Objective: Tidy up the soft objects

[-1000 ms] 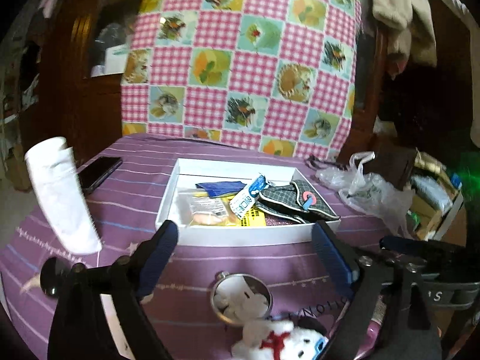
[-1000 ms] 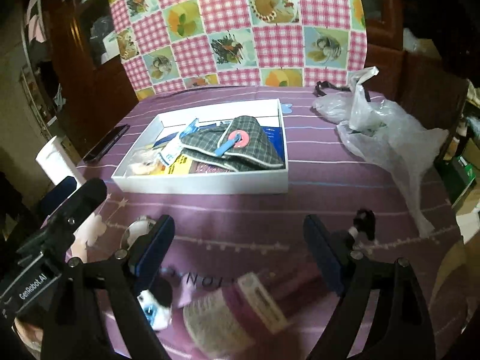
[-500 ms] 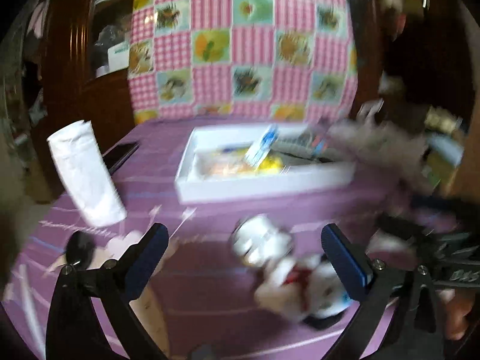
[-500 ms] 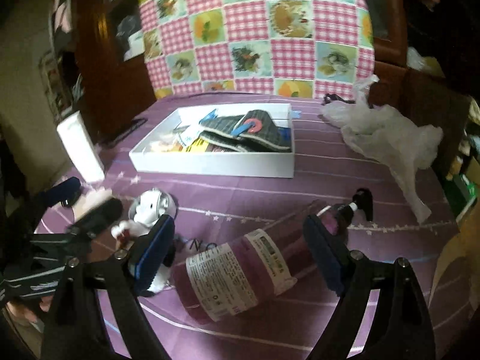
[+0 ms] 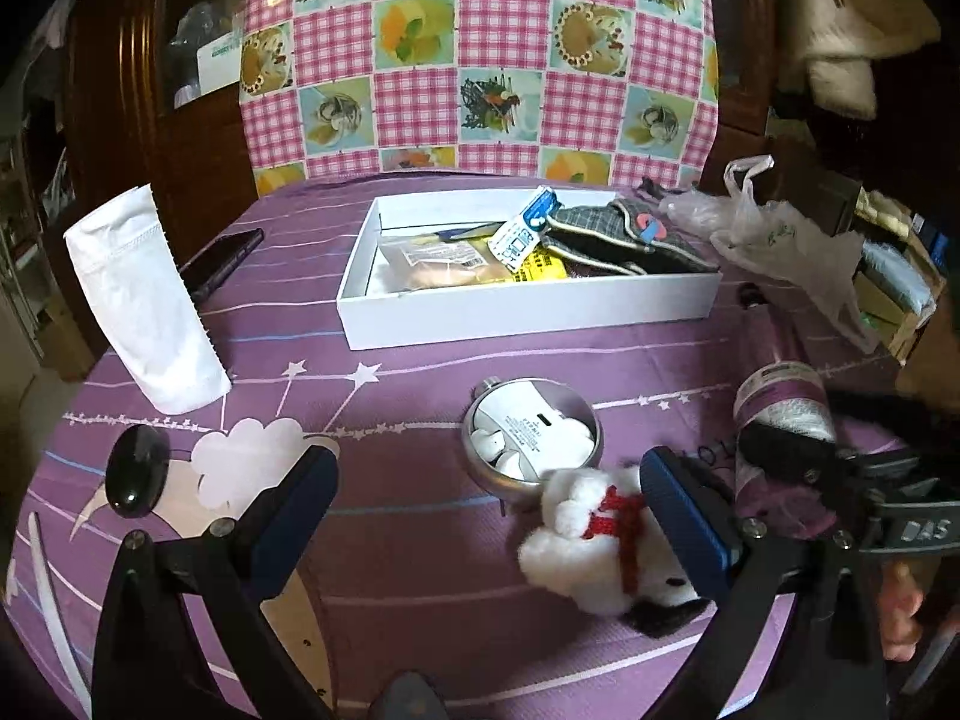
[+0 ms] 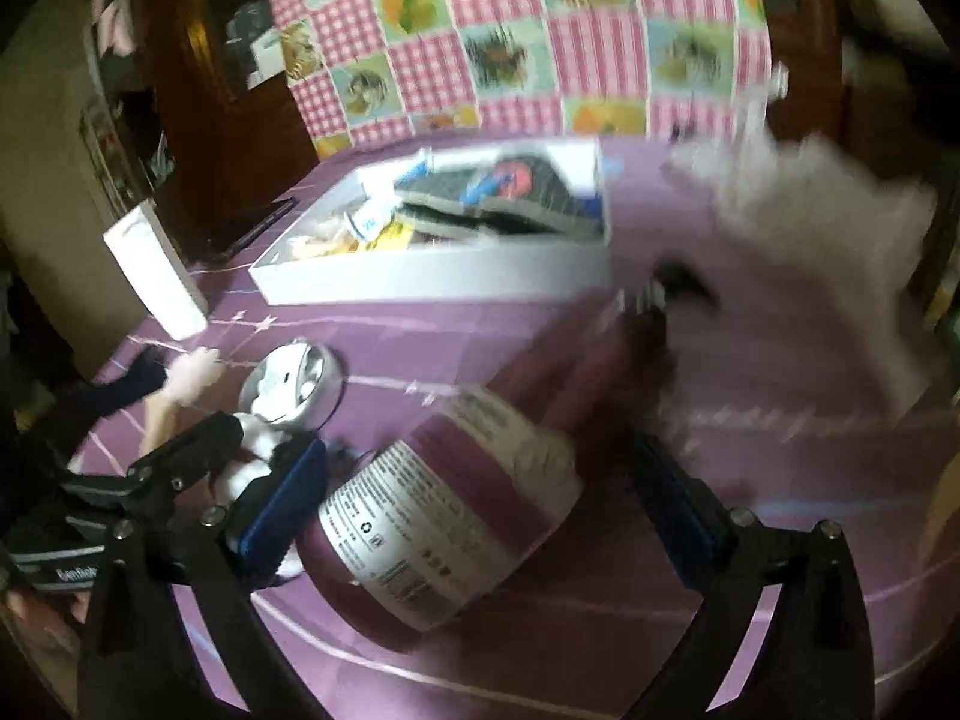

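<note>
Left wrist view: the left gripper (image 5: pixel 486 516) hangs with its jaws apart over the purple table (image 5: pixel 420 372), gripping nothing. The white plush toy (image 5: pixel 594 540) lies in front of the white box (image 5: pixel 528 312), just beside the round tin (image 5: pixel 531 441), against the right-hand pad.

Right wrist view: the right gripper (image 6: pixel 474 498) has just been opening its jaws; the purple bottle (image 6: pixel 450 510) lies between them, ungripped, in front of the white box (image 6: pixel 432 282).
</note>
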`<action>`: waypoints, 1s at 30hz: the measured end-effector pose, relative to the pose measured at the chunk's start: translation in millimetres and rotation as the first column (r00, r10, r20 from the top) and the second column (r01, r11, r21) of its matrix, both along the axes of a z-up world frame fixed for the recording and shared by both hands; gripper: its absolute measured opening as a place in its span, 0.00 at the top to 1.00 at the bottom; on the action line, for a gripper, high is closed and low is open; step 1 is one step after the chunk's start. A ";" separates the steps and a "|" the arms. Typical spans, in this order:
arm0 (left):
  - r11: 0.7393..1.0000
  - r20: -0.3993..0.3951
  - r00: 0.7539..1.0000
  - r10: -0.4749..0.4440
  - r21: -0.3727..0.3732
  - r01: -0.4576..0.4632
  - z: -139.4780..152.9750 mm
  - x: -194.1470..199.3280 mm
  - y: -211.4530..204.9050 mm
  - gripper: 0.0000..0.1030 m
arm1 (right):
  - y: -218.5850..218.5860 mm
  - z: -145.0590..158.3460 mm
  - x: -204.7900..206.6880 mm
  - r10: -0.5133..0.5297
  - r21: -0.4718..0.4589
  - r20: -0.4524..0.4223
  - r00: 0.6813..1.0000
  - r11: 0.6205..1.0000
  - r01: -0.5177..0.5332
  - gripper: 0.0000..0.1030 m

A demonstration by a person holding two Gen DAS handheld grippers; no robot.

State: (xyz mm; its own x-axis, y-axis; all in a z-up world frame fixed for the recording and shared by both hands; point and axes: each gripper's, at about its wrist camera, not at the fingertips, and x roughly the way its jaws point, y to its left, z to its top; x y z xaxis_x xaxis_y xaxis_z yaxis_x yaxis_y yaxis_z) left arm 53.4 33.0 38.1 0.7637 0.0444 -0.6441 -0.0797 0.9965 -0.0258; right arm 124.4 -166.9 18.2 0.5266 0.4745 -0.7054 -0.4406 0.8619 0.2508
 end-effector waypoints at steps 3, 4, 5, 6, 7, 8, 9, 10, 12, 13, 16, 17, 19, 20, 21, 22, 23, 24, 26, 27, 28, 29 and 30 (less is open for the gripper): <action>1.000 0.025 1.000 -0.005 0.004 0.005 2.8 -3.3 -1.9 0.01 | 0.5 -7.8 6.7 -0.005 0.042 -0.067 0.998 0.999 0.008 0.03; 1.000 0.030 1.000 -0.005 0.012 0.004 3.6 -3.9 -3.3 0.01 | 1.8 -8.4 6.9 -0.013 0.038 -0.066 0.998 0.999 0.015 0.03; 1.000 0.034 0.999 -0.004 0.019 0.003 4.1 -4.8 -4.7 0.01 | 2.9 -8.2 7.6 -0.019 0.039 -0.063 0.998 0.999 0.022 0.03; 1.000 0.037 0.999 -0.004 0.021 0.003 4.6 -5.2 -4.7 0.01 | 3.7 -7.6 8.3 -0.030 0.046 -0.059 0.998 0.998 0.033 0.03; 1.000 0.039 0.999 -0.003 0.021 0.003 5.0 -5.5 -4.6 0.01 | 4.2 -6.3 8.8 -0.035 0.057 -0.053 0.998 0.998 0.038 0.03; 1.000 0.041 0.999 0.000 0.019 -0.001 5.1 -5.9 -4.2 0.01 | 4.3 -4.1 6.8 -0.036 0.062 -0.038 0.999 0.997 0.039 0.03; 1.000 0.040 0.999 0.004 0.017 -0.005 5.0 -5.8 -3.2 0.01 | 3.9 -0.4 4.0 -0.037 0.064 -0.015 0.999 0.997 0.038 0.03; 1.000 0.041 0.999 0.004 0.013 -0.005 5.1 -6.1 -2.4 0.01 | 2.6 5.1 -2.0 -0.035 0.066 0.024 0.999 0.997 0.033 0.03; 1.000 0.039 0.999 0.001 0.005 -0.001 4.8 -5.4 -1.2 0.01 | 1.0 16.5 -13.5 -0.036 0.053 0.107 0.994 0.998 0.031 0.04; 1.000 0.035 0.999 -0.006 -0.001 0.006 4.3 -4.7 -1.0 0.01 | 0.8 22.2 -19.2 -0.035 0.043 0.142 0.989 0.999 0.029 0.03; 1.000 0.032 0.999 -0.013 -0.014 0.014 3.4 -4.6 0.5 0.01 | -2.2 34.6 -32.7 -0.055 0.031 0.229 0.972 0.998 0.049 0.04; 1.000 0.035 0.999 -0.012 -0.018 0.012 3.7 -4.9 1.0 0.01 | -2.1 36.4 -35.5 -0.061 0.025 0.251 0.966 0.998 0.057 0.03; 1.000 0.042 0.999 -0.014 -0.025 0.015 4.2 -5.6 1.2 0.01 | 0.4 36.6 -36.1 -0.066 0.000 0.280 0.958 0.998 0.069 0.03; 0.999 0.046 0.999 -0.016 -0.028 0.018 4.7 -6.1 1.0 0.01 | 2.0 35.2 -35.4 -0.067 -0.021 0.287 0.956 0.997 0.076 0.04; 1.000 0.049 0.999 -0.014 -0.028 0.015 5.2 -6.4 1.0 0.02 | 5.1 32.1 -34.4 -0.062 -0.043 0.288 0.956 0.996 0.077 0.04; 1.000 0.049 0.999 -0.007 -0.026 0.008 5.4 -6.4 1.4 0.02 | 5.5 30.4 -32.7 -0.055 -0.052 0.276 0.959 0.996 0.073 0.05; 0.999 0.049 0.999 -0.008 -0.031 0.010 5.2 -6.1 2.2 0.01 | 6.2 29.6 -31.2 -0.050 -0.054 0.269 0.962 0.996 0.067 0.05; 0.999 0.050 0.999 -0.012 -0.040 0.014 5.2 -5.8 2.9 0.01 | 5.7 29.5 -31.8 -0.053 -0.054 0.271 0.961 0.996 0.070 0.05; 0.999 0.054 0.998 -0.010 -0.043 0.012 5.4 -5.9 3.4 0.01 | 3.7 30.0 -32.5 -0.064 -0.052 0.276 0.959 0.995 0.081 0.05; 0.999 0.057 0.998 -0.010 -0.042 0.013 5.7 -6.4 3.2 0.01 | 3.5 29.7 -32.0 -0.067 -0.054 0.276 0.959 0.995 0.086 0.05; 0.999 0.061 0.998 -0.010 -0.040 0.012 6.3 -6.8 2.8 0.01 | 3.6 29.4 -32.3 -0.070 -0.058 0.274 0.959 0.994 0.089 0.05; 0.999 0.064 0.998 -0.008 -0.035 0.010 6.7 -7.5 2.1 0.01 | 4.1 28.9 -31.5 -0.073 -0.065 0.271 0.960 0.993 0.094 0.05; 0.999 0.068 0.998 -0.009 -0.034 0.011 7.1 -8.0 1.6 0.01 | 4.4 28.5 -31.3 -0.075 -0.068 0.269 0.960 0.993 0.096 0.05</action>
